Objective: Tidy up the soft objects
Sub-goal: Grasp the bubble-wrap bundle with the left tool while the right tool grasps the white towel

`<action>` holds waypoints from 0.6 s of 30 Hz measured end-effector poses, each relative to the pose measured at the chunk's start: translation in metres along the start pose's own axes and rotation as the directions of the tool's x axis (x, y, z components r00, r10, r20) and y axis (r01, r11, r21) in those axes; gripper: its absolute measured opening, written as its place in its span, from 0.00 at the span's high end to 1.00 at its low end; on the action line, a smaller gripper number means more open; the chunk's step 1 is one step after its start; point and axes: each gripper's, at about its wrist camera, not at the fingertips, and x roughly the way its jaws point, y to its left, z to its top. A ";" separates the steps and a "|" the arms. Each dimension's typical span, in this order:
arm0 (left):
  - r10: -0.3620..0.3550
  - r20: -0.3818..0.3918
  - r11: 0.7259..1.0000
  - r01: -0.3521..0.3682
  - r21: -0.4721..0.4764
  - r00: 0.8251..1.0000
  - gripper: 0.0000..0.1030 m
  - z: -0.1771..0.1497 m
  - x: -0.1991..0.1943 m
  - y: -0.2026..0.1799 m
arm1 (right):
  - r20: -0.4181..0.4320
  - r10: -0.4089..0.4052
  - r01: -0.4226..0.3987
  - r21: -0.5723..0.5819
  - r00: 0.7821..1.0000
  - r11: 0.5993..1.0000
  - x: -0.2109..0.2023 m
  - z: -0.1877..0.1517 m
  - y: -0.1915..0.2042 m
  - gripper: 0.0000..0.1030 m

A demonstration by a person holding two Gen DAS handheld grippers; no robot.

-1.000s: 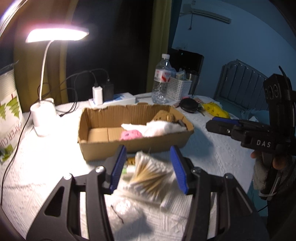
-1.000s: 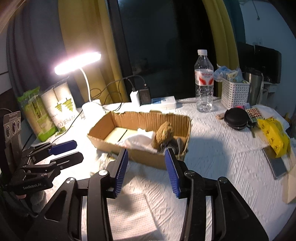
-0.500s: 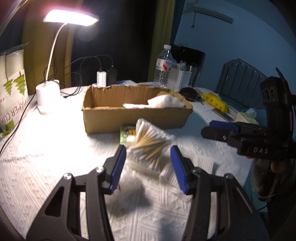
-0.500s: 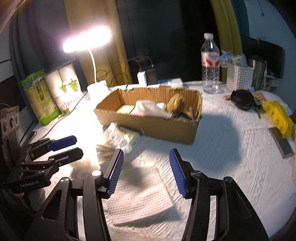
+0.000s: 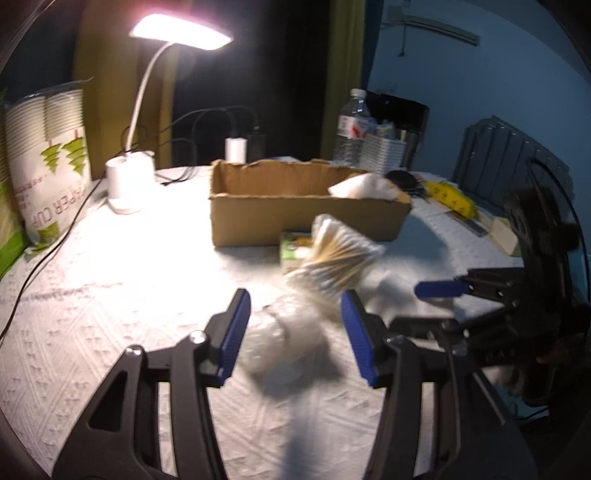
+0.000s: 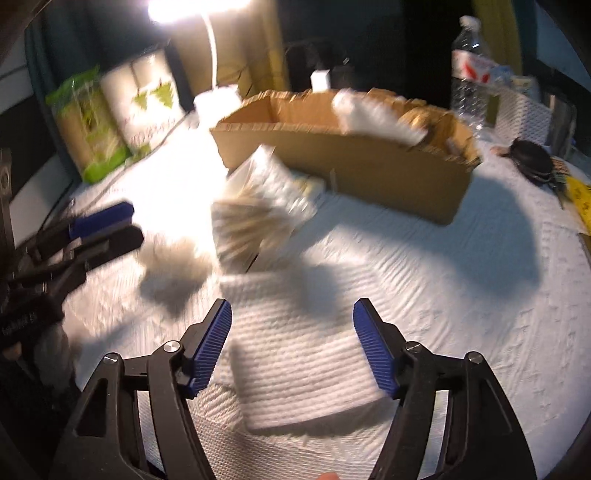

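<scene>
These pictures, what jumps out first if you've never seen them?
The glaring desk lamp at the back left. Then the cardboard box mid-table with something white poking out, and a fanned bag of cotton swabs before it. Up close, blue-padded left gripper and right gripper, both opening.

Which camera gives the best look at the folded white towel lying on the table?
The right wrist view: the folded white towel lies flat and whole just ahead of the right gripper, whose jaws are opening. The left wrist view shows almost nothing of it, hidden behind the cotton swab pack.

Clear plastic bag [image 5: 280, 339] between opening jaws
</scene>
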 end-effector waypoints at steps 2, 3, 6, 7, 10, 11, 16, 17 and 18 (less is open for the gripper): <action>0.009 -0.016 1.000 -0.010 -0.025 1.000 0.29 0.000 0.004 0.006 | -0.013 -0.017 0.017 -0.032 1.000 0.999 0.006 -0.003 0.006 0.28; 0.006 -0.020 0.999 -0.007 -0.035 1.000 0.26 0.001 0.005 0.008 | -0.013 -0.030 0.029 -0.057 0.999 0.998 0.007 -0.004 0.010 0.26; 0.016 -0.045 0.999 -0.018 -0.030 0.999 0.26 0.002 0.012 0.008 | -0.010 -0.055 0.054 -0.104 0.998 0.993 0.009 -0.007 0.016 0.24; 0.015 -0.064 0.999 -0.017 -0.029 0.998 0.26 0.002 0.016 0.008 | -0.007 -0.057 0.056 -0.106 0.998 0.993 0.009 -0.007 0.015 0.24; 0.019 -0.105 0.999 -0.022 -0.030 0.994 0.26 0.001 0.026 0.008 | -0.005 -0.051 0.050 -0.121 0.999 0.991 0.008 -0.010 0.014 0.24; 0.021 -0.118 0.999 -0.026 -0.033 0.993 0.26 0.001 0.028 0.008 | -0.004 -0.050 0.049 -0.124 0.999 0.991 0.008 -0.011 0.014 0.25; 0.028 -0.189 0.998 -0.040 -0.058 0.982 0.26 0.000 0.043 0.013 | 0.004 -0.073 0.073 -0.095 0.997 0.993 0.004 -0.008 0.000 0.61; 0.027 -0.201 0.998 -0.039 -0.057 0.979 0.26 -0.001 0.045 0.013 | 0.006 -0.066 0.066 -0.080 0.998 0.995 0.003 -0.007 -0.005 0.66; 0.026 -0.209 0.998 -0.037 -0.052 0.977 0.27 -0.001 0.047 0.012 | 0.008 -0.049 0.049 -0.053 0.999 0.997 0.001 -0.007 -0.012 0.72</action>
